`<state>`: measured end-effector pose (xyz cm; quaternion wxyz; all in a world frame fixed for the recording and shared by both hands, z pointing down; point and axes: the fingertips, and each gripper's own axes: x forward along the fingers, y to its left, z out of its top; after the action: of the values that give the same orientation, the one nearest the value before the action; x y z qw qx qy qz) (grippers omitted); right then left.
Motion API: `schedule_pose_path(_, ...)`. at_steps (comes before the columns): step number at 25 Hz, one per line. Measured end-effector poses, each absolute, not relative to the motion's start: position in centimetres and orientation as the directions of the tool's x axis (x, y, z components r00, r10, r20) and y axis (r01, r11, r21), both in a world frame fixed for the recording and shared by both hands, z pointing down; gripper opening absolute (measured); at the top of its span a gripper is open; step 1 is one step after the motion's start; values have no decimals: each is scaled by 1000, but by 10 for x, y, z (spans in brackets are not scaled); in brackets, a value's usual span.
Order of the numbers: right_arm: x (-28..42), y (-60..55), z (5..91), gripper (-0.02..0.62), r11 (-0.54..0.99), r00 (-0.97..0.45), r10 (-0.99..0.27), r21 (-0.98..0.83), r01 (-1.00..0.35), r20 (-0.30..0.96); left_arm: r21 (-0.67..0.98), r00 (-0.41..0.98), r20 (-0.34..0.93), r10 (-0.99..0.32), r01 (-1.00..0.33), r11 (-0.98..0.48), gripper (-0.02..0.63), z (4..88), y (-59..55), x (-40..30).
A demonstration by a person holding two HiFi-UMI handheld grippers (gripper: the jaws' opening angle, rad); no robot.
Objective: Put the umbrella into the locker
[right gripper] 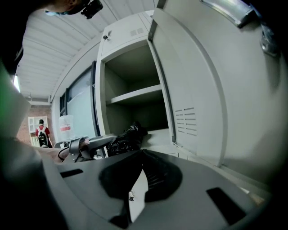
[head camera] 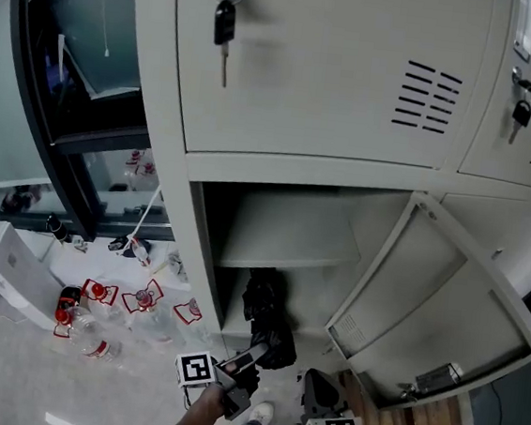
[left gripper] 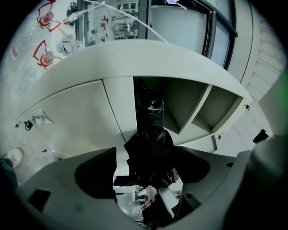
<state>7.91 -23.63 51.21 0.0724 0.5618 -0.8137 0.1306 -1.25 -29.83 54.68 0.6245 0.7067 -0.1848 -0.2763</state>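
A folded black umbrella (head camera: 264, 315) lies on the floor of the open lower locker compartment (head camera: 235, 322), its near end sticking out over the front edge. My left gripper (head camera: 252, 355) sits at that near end. In the left gripper view the umbrella (left gripper: 150, 143) runs between the wide-open jaws of the left gripper (left gripper: 148, 162), with a gap showing beside it. My right gripper (head camera: 320, 392) hangs lower right of it, jaws shut and empty (right gripper: 141, 155). The right gripper view shows the umbrella (right gripper: 126, 137) and the left gripper (right gripper: 90, 143) at the locker mouth.
The locker door (head camera: 444, 311) stands swung out to the right. A shelf (head camera: 289, 257) divides the compartment above the umbrella. Keys (head camera: 225, 23) hang from the upper door. Bottles with red labels (head camera: 96, 302) and a white box (head camera: 5, 269) lie on the floor at left.
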Motion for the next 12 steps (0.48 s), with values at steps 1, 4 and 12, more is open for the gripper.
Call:
schedule_pose_path(1, 78, -235, 509, 2, 338, -362, -898, -135, -932, 251, 985, 776, -152, -612, 69, -157, 365, 547, -294, -17)
schedule_pose_path(4, 76, -230, 506, 2, 352, -372, -896, -121, -928, 243, 980, 767, -94, -635, -39, -193, 365, 553, -279, -31)
schedule_pose_path(12, 62, -212, 500, 0, 397, -405, -882, -84, -914, 243, 646, 581, 165, -797, -675, -358, 177, 550, -250, -83)
